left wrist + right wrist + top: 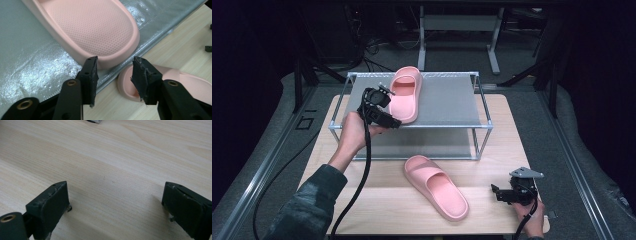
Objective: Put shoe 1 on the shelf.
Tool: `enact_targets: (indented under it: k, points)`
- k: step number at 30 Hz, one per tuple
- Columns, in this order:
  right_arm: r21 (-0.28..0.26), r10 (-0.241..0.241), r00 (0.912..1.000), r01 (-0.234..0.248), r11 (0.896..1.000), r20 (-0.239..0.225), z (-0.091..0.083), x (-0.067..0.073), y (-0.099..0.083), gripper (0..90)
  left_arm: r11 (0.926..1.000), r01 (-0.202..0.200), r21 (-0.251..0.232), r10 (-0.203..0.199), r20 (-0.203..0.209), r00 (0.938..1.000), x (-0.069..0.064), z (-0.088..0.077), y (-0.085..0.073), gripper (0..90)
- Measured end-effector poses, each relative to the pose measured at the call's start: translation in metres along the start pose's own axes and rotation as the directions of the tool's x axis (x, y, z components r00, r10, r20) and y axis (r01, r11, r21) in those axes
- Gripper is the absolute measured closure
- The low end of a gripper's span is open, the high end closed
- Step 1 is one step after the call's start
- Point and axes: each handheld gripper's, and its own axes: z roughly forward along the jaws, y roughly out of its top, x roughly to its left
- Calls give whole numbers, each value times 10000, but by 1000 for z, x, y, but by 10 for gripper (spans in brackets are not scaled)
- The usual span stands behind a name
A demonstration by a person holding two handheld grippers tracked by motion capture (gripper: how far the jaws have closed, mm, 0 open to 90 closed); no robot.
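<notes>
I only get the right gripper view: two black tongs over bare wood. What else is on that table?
Observer: A metal-framed rack stands at the far side, with a pink slipper on its top shelf.
Operator: Just one slipper?
Observer: No, a second pink slipper lies on the table in front of the rack.
Operator: And the other tongs?
Observer: The left tongs are at the near end of the shelf slipper, open, not gripping it.

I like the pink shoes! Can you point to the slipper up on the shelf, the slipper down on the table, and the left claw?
Shelf slipper (404, 95), high view, footbed.
Table slipper (439, 189), high view, footbed.
Left claw (113, 71), left gripper view, between its tips.
</notes>
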Motion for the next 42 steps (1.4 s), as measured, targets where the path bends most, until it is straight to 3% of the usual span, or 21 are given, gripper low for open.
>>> enact_targets:
  k: [10,16,20,28,32,42]
  points:
    - [15,20,10000,-20,10000,-7,0,0,0,68,10000,-4,-79,1,-386,9993,8,-18,-29,243]
    - [20,10,10000,-10,10000,-14,0,0,0,67,10000,8,-12,-9,-719,9974,11,-25,-54,154]
    - [16,10,10000,-10,10000,-19,0,0,0,68,10000,64,-44,-68,-963,9953,13,-25,-72,141]
    - [16,10,10000,-10,10000,-14,0,0,0,68,9990,340,298,-302,-1170,9927,17,-9,-109,51]
    - [17,14,10000,-14,10000,-12,0,0,0,68,9971,546,531,-486,-1082,9929,21,2,-127,1]
    - [17,17,10000,-17,10000,-12,0,0,0,68,9937,909,656,-821,-1263,9886,29,19,-165,1]
